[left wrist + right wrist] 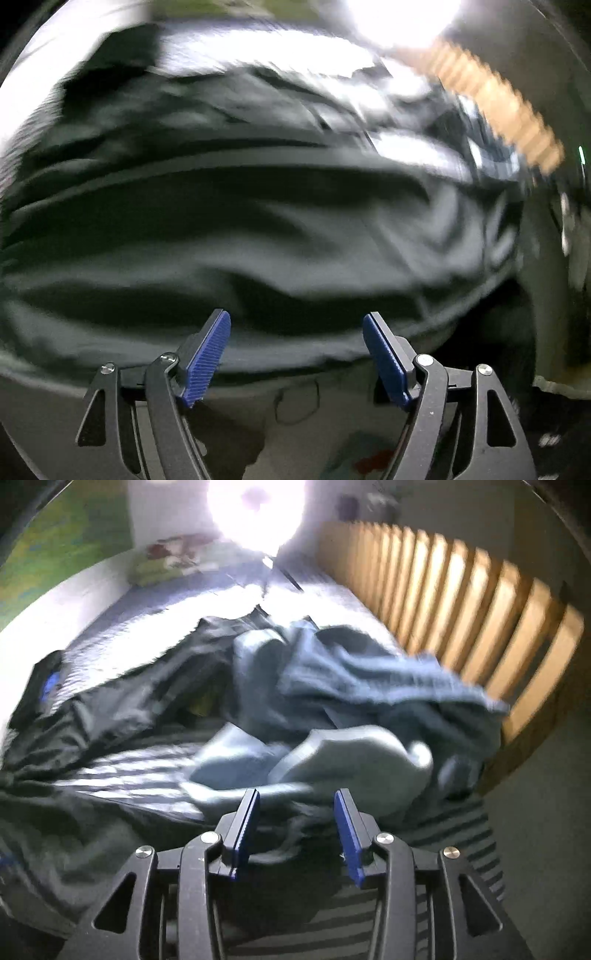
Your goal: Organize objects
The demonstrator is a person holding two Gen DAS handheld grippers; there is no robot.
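A dark, crumpled garment (258, 229) fills the blurred left wrist view. My left gripper (295, 317) hovers over its near hem, jaws wide apart, and its blue pads (207, 362) hold nothing. In the right wrist view a heap of blue-grey clothes (351, 686) lies on the striped bed sheet (129, 771), with a black jacket (129, 701) spread to its left. My right gripper (297, 794) stands at the near edge of the heap. Its jaws are partly apart, dark fabric lies under the gap, and the pads do not press on it.
A wooden slatted rail (461, 602) runs along the right side of the bed and also shows in the left wrist view as the rail (495, 107). A green patterned pillow (166, 561) lies at the far end under a glaring light (255, 506). Both views are motion-blurred.
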